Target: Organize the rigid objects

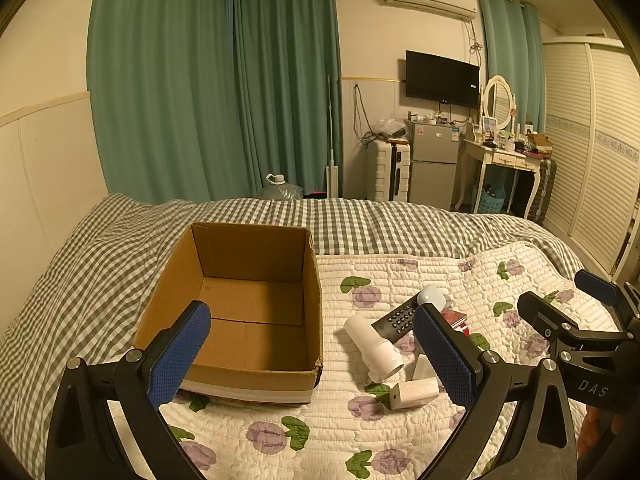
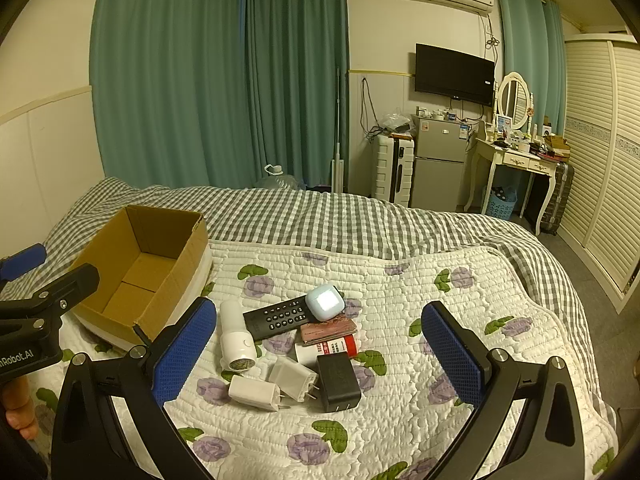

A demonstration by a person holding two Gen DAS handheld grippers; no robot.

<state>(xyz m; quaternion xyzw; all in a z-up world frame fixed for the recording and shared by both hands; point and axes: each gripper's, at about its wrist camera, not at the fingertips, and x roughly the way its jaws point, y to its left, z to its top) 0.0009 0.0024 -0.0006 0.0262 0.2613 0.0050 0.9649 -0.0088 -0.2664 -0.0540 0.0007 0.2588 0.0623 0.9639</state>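
The left gripper [image 1: 312, 356] has its blue-padded fingers [image 1: 180, 354] spread wide apart with nothing between them, hovering above the near rim of an open cardboard box [image 1: 240, 304] whose inside is bare. The right gripper [image 2: 320, 354] likewise holds its fingers [image 2: 450, 354] wide apart and grips nothing; between them, lower on the bed, lies the pile of small things. Nearest to it are three plug adapters close together: a white charger [image 2: 256, 393] at the left, a second white charger [image 2: 291, 377] touching it, and a black charger [image 2: 338, 380] just to the right. Behind them a white cylindrical device [image 2: 237, 342] lies on its side, its round end facing the camera. Beside it a black remote control [image 2: 280, 317] lies at an angle, and a pale blue earbud case [image 2: 326, 302] rests on its far end. A brown wallet [image 2: 329, 330] sits just right of the remote, partly over a red-and-white container [image 2: 332, 349]. All of these rest on a white quilted mat with purple flowers [image 2: 400, 360], which lies over a grey checked bedcover [image 2: 340, 216]. The box stands at the mat's left edge, just left of the pile. In the left wrist view the right gripper's black frame shows at the right edge; part of a hand [image 2: 18, 408] shows at the left edge of the right wrist view.
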